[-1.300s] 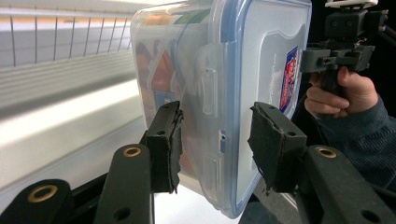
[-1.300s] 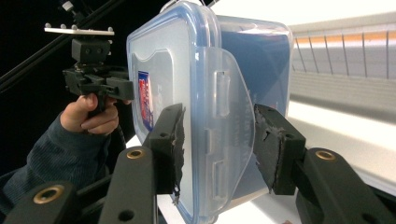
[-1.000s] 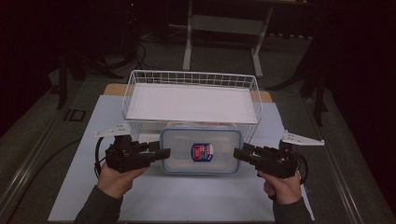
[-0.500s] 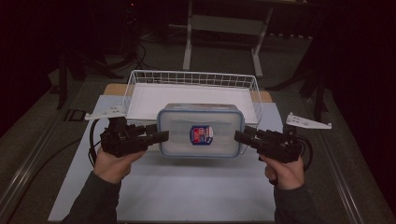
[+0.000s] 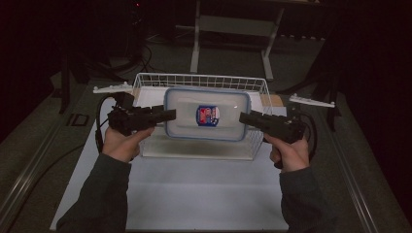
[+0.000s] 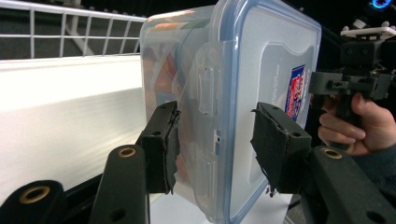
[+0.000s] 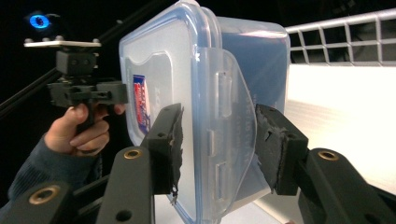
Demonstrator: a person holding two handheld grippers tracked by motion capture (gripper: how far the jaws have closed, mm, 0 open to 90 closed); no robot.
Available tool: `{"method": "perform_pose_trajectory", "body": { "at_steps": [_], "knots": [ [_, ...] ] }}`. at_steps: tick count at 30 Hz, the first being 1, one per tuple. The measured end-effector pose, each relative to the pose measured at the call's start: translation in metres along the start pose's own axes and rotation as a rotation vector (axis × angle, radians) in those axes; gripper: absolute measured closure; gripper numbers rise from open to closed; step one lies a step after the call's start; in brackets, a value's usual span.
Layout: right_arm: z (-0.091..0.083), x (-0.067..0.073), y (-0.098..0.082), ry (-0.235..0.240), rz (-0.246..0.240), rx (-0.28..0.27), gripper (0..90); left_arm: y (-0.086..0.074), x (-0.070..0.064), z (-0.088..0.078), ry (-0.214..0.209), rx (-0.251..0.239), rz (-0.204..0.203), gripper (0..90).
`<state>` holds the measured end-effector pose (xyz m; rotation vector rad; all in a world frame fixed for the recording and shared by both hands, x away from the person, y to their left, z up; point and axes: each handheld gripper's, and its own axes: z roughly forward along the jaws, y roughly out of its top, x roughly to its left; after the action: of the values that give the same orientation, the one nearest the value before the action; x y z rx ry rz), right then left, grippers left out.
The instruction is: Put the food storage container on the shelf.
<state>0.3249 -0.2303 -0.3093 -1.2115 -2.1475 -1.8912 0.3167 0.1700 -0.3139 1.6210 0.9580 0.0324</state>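
A clear plastic container (image 5: 208, 114) with a blue-rimmed lid and a red-and-blue label hangs level over the white wire basket (image 5: 201, 77). My left gripper (image 5: 171, 114) is shut on its left end and my right gripper (image 5: 243, 118) on its right end. In the left gripper view the two black pads (image 6: 161, 144) clamp the container (image 6: 261, 70) at its side latch. The right gripper view has the container (image 7: 177, 60) held the same way, one pad on the lid side and the other pad (image 7: 275, 149) on the body side. Something orange shows faintly inside.
The basket stands at the far end of a white mat (image 5: 194, 194) and has a white liner in its bottom. Dark table frame legs (image 5: 197, 43) rise behind it. Rails run along both sides of the table. Cables trail from each gripper.
The container has risen off the mat in front of the basket and moved away from me, so it is now above the basket. Both grippers went with it, still shut on its ends.
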Motion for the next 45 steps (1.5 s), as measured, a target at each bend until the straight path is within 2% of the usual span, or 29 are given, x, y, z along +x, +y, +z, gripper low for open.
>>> {"method": "perform_pose_trajectory", "body": {
  "at_steps": [7,12,15,18,22,23,24,25,27,28,29,32,33,35,36,37,38,40,41,45],
  "knots": [
    [0.017,-0.019,0.008,-0.042,0.058,0.026,51.1,0.005,0.016,0.013,0.027,0.01,-0.056,51.0],
    [0.026,-0.025,0.013,-0.049,0.089,0.043,50.6,0.009,0.024,0.015,0.039,-0.006,-0.086,51.1],
    [0.032,-0.03,0.017,-0.049,0.118,0.053,50.2,0.01,0.025,0.016,0.046,-0.01,-0.091,51.0],
    [0.034,-0.032,0.02,-0.056,0.122,0.056,49.6,0.01,0.026,0.019,0.057,-0.025,-0.097,50.7],
    [0.037,-0.036,0.023,-0.078,0.171,0.042,48.6,0.012,0.028,0.024,0.068,-0.052,-0.135,49.9],
    [0.037,-0.036,0.023,-0.078,0.171,0.042,48.6,0.012,0.028,0.024,0.068,-0.052,-0.135,49.5],
    [0.038,-0.037,0.024,-0.079,0.186,0.037,48.6,0.013,0.027,0.026,0.108,-0.064,-0.119,49.5],
    [0.04,-0.04,0.026,-0.085,0.223,0.036,48.7,0.014,0.026,0.028,0.134,-0.06,-0.107,48.8],
    [0.043,-0.043,0.027,-0.102,0.231,0.042,46.8,0.015,0.023,0.032,0.173,-0.048,-0.077,52.5],
    [0.044,-0.044,0.027,-0.113,0.23,0.052,44.7,0.016,0.022,0.034,0.2,-0.037,-0.068,50.6],
    [0.046,-0.046,0.027,-0.12,0.241,0.057,43.4,0.015,0.022,0.036,0.216,-0.039,-0.063,50.5],
    [0.048,-0.049,0.028,-0.146,0.24,0.051,43.0,0.014,0.025,0.039,0.226,-0.054,-0.077,49.5],
    [0.047,-0.051,0.03,-0.196,0.207,0.041,50.9,0.014,0.025,0.039,0.228,-0.06,-0.076,50.4],
    [0.048,-0.048,0.034,-0.242,0.168,0.06,46.6,0.013,0.022,0.039,0.239,-0.057,-0.062,50.3],
    [0.048,-0.044,0.036,-0.274,0.126,0.067,46.8,0.013,0.021,0.039,0.238,-0.057,-0.06,50.6],
    [0.047,-0.041,0.036,-0.286,0.105,0.07,46.8,0.013,0.021,0.039,0.241,-0.057,-0.052,50.2],
    [0.045,-0.037,0.035,-0.292,0.088,0.065,47.0,0.012,0.02,0.038,0.241,-0.06,-0.051,50.2],
    [0.04,-0.026,0.032,-0.28,0.036,0.049,54.4,0.012,0.019,0.037,0.237,-0.062,-0.05,50.4],
    [0.036,-0.019,0.029,-0.292,-0.014,0.034,58.7,0.011,0.019,0.036,0.238,-0.067,-0.044,50.7],
    [0.022,0.006,0.017,-0.268,-0.209,0.012,81.7,0.008,0.015,0.029,0.229,-0.077,-0.017,53.5]
  ]
}}
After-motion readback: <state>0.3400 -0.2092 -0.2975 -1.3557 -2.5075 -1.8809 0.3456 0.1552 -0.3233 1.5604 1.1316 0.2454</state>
